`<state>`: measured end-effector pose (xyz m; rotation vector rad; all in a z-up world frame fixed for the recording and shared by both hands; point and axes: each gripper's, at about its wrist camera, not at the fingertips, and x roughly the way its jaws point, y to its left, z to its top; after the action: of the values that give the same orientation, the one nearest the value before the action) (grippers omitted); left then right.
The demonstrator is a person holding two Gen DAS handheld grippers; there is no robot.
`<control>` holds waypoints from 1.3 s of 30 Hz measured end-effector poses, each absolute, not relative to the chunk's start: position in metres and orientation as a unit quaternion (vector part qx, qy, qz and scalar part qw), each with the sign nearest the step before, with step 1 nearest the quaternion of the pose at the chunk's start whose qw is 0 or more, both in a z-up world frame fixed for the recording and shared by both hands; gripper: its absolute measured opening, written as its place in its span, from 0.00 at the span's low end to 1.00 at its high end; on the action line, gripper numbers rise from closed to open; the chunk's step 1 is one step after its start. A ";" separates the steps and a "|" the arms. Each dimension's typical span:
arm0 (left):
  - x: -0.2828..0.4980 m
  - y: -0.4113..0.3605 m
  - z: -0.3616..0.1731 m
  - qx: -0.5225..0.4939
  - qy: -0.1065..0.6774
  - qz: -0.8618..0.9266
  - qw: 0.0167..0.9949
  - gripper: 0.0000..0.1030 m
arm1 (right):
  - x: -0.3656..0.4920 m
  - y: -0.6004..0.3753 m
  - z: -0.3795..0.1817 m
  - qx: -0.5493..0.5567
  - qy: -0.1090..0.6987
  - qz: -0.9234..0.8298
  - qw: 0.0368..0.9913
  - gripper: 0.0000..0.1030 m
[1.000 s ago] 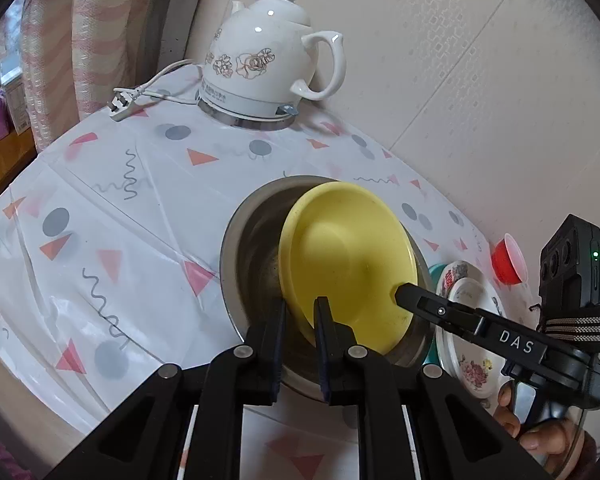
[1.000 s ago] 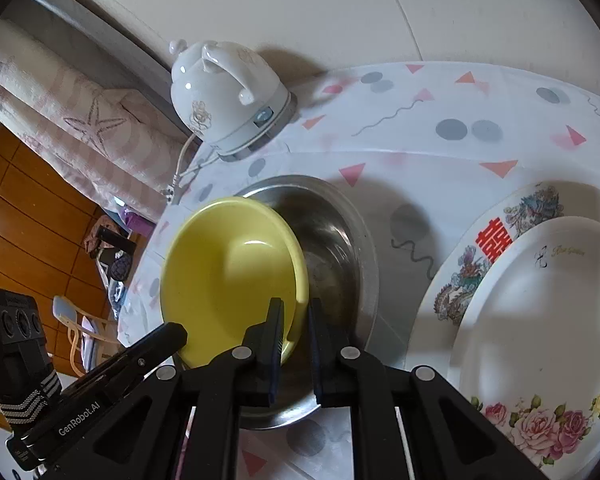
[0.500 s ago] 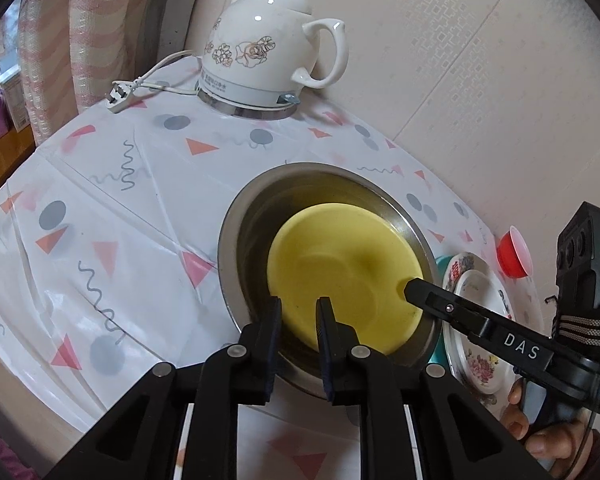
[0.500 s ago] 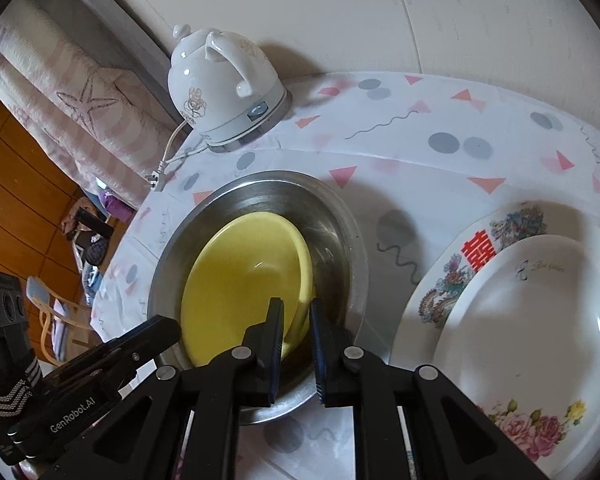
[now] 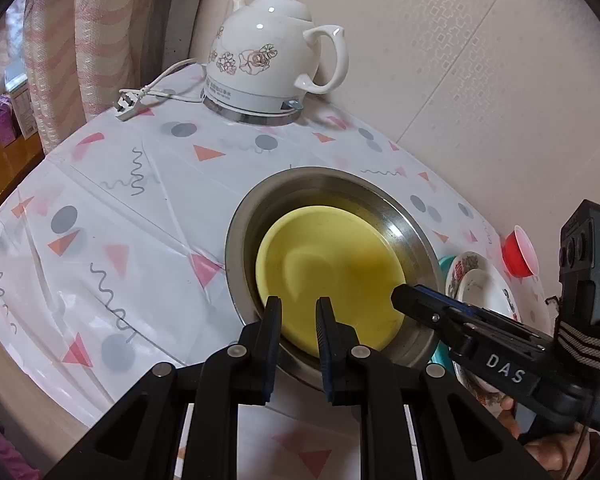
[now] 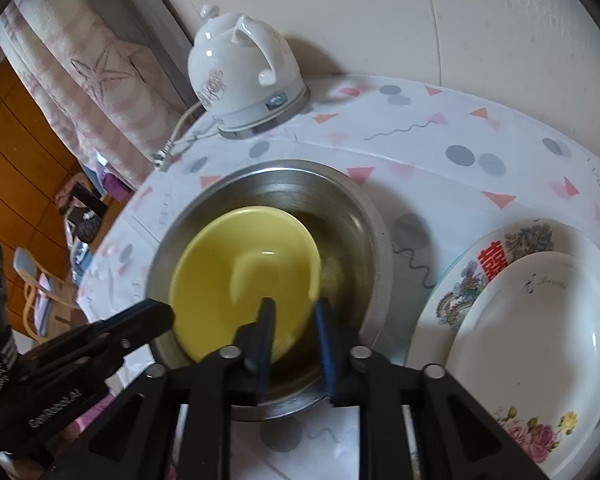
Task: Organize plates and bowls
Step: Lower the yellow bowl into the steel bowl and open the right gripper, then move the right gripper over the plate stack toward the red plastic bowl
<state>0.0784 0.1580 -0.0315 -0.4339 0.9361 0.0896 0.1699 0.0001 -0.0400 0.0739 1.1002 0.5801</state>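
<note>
White cloth [image 5: 100, 220] with pink triangles and grey dots covers the table, and a white kettle [image 5: 272, 64] stands at the back by the wall. In the middle sits a big metal bowl [image 5: 340, 184], and the yellow bowl [image 5: 328, 264] is down inside it, pushed toward the near side and not in the middle. It may be leaning a little, but I cannot be sure. I think the thing to watch is the right gripper [image 6: 294, 312]. Its fingers [image 6: 266, 320] have just been opening, and the near edge of the yellow bowl is between them, with no pad pressing on it now. If the hand pulls away sideways and not straight back, a finger could hook that edge and tip or drag the yellow bowl, and it would bang on the metal. The left gripper [image 5: 299, 312] has only a small gap between its fingers and I see nothing pinched in it. From the other side its tip is just beside the yellow bowl's edge, so a small push there could shove the bowl too. Two plates are stacked just beside the metal bowl, a white plate [image 6: 540, 320] on a flowered plate [image 6: 516, 240], so a wide swing of the right hand could knock them.
</note>
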 end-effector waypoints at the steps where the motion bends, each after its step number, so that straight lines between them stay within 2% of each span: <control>1: 0.078 0.158 -0.031 -0.207 0.447 0.044 0.869 0.16 | 0.170 -0.001 -0.039 0.039 0.514 0.270 0.813 0.27; 19: 0.069 0.138 -0.012 -0.179 0.428 0.034 0.885 0.16 | 0.160 -0.049 -0.015 0.113 0.475 0.236 0.840 0.30; 39: 0.074 0.078 -0.002 -0.129 0.428 -0.017 0.895 0.17 | 0.144 -0.109 -0.008 0.134 0.453 0.170 0.865 0.30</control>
<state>0.0740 0.0776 -0.0016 -0.2679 0.8865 -0.0361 0.1442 -0.1086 -0.0077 0.2802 0.9493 0.3555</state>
